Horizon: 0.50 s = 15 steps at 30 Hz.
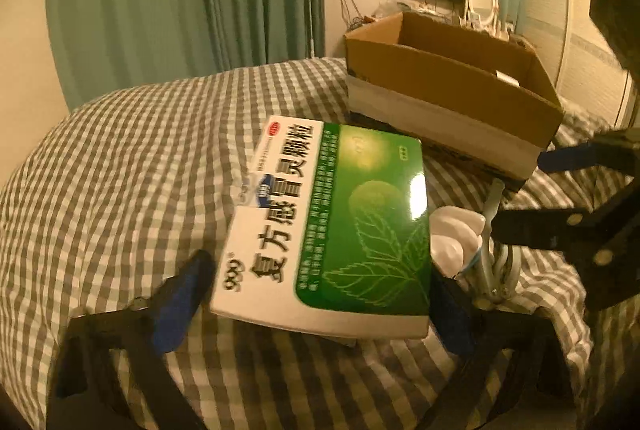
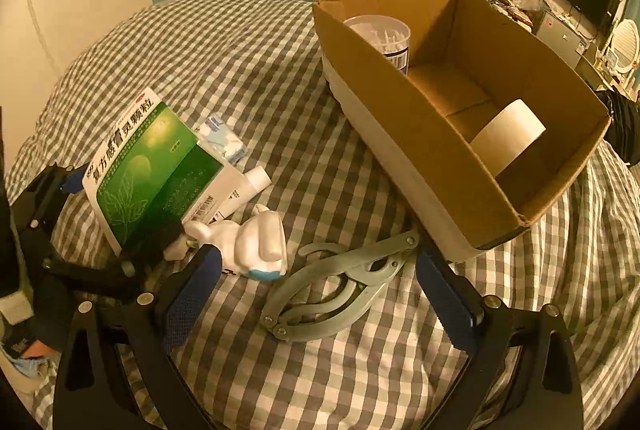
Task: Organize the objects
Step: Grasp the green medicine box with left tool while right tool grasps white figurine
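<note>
Left claw (image 1: 320, 306) clamped, tilted; right claw (image 2: 320, 290) spread wide.

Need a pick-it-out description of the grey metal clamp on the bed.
Start at the open cardboard box on the checked bedspread. Just off its near corner, between the right gripper fingers, lies the grey clamp. It is the only bare metal item, with looped handles; its neighbours are white plastic or printed packaging.

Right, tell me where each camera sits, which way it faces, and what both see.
Left wrist: on the left gripper, facing along its fingers at the green medicine box it holds; cardboard box behind.
Right wrist: on the open right gripper, facing the metal clip and checked bedding.
Shared: medicine box, cardboard box, clip, white figurine.
</note>
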Each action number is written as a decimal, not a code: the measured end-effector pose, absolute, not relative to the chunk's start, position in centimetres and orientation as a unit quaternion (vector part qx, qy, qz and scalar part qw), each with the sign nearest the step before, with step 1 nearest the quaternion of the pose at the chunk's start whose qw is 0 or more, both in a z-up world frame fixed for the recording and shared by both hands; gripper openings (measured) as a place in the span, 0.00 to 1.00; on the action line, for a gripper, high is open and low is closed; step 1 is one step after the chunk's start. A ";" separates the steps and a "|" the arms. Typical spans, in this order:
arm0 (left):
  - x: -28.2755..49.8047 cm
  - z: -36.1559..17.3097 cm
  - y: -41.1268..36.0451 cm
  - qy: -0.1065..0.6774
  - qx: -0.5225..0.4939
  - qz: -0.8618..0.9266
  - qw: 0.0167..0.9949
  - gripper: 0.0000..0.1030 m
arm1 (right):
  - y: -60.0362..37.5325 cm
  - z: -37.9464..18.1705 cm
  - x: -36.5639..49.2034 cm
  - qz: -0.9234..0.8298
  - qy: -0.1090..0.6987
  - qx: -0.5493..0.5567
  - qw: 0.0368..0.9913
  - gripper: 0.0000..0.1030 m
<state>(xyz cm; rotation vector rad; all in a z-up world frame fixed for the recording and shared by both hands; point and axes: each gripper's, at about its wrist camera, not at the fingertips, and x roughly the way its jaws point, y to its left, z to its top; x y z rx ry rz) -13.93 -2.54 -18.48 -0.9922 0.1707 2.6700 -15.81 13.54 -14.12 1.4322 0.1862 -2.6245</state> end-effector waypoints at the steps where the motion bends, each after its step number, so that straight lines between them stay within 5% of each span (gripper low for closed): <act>1: -14.0 -18.2 -2.8 0.050 -0.344 0.926 0.148 0.78 | 13.4 -14.2 -15.8 -0.873 0.065 0.478 0.074 0.95; 15: -14.7 -17.0 -5.7 0.034 -0.343 0.936 0.070 0.78 | 10.3 -17.1 -17.8 -0.848 0.104 0.510 0.102 0.95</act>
